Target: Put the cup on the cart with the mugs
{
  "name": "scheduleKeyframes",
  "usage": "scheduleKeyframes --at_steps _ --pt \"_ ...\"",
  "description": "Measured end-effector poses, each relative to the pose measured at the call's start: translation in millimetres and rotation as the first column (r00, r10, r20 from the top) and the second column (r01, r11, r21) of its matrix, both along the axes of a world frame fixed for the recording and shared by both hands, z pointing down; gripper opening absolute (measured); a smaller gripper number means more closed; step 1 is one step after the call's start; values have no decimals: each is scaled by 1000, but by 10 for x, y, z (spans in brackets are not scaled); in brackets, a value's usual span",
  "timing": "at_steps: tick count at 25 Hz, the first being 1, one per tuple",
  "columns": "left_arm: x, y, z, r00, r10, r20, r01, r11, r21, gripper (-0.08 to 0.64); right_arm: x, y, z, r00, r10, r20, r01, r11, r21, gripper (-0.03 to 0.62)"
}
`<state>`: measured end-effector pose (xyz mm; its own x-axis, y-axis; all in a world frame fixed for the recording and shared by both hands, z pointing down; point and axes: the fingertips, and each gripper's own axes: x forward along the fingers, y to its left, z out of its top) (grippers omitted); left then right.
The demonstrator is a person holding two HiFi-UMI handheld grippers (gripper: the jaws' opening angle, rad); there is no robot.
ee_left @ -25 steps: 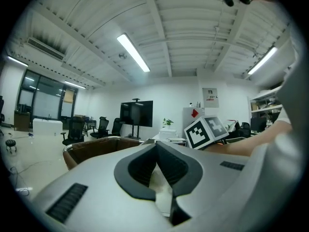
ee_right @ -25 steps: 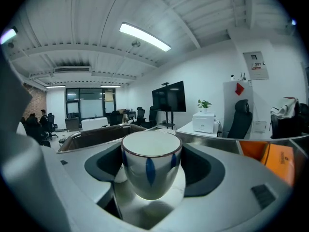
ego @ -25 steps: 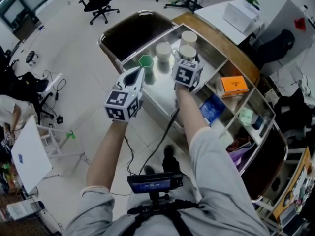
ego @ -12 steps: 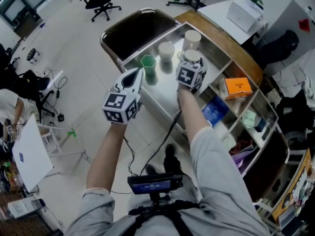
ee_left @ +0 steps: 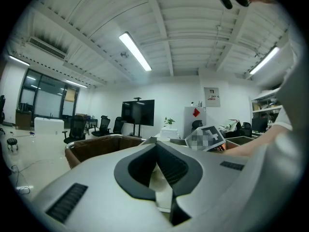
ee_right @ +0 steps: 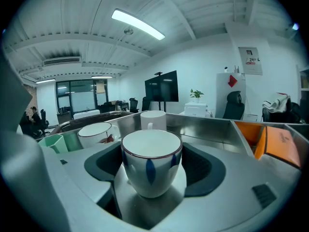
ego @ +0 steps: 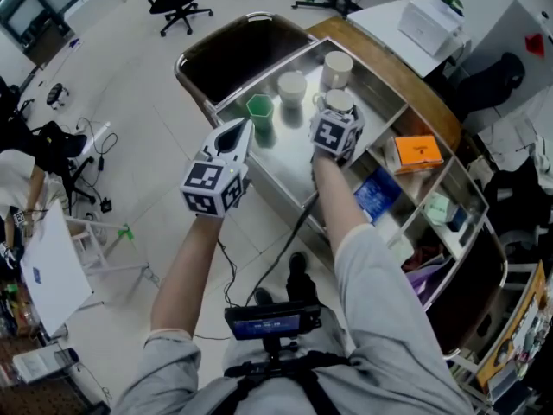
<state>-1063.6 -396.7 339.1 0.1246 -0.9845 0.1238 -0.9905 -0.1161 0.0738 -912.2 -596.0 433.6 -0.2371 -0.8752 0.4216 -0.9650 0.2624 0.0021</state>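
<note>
Head view: the right tool [ego: 337, 112] is out over the steel cart [ego: 281, 158], gripping the cup [ego: 338, 100] close to two white mugs [ego: 292, 85]. The left tool [ego: 242, 128] hangs at the cart's near side.

Left gripper view: jaws pressed together, nothing between them.

Right gripper view: jaws spread wide, pads against the cup's sides, and its base is down on the cart.

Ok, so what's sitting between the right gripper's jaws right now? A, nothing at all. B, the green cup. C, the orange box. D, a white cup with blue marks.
D: the right gripper view shows the white cup with blue marks filling the gap between the pads of the right gripper, over the steel cart.
</note>
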Motion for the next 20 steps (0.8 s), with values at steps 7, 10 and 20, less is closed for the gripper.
scheduleKeyframes --at_steps 7,10,20 --pt "18 17 -10 1000 4 -3 -4 1000 4 2 -43 39 63 999 -3 34 4 999 -37 456" --pt "18 34 -20 1000 5 -3 -5 1000 6 2 -35 63 75 999 -3 37 5 999 -37 456" --pt "-25 201 -50 1000 -4 1 4 1000 7 2 -89 201 -297 994 -16 105 13 1000 29 456"
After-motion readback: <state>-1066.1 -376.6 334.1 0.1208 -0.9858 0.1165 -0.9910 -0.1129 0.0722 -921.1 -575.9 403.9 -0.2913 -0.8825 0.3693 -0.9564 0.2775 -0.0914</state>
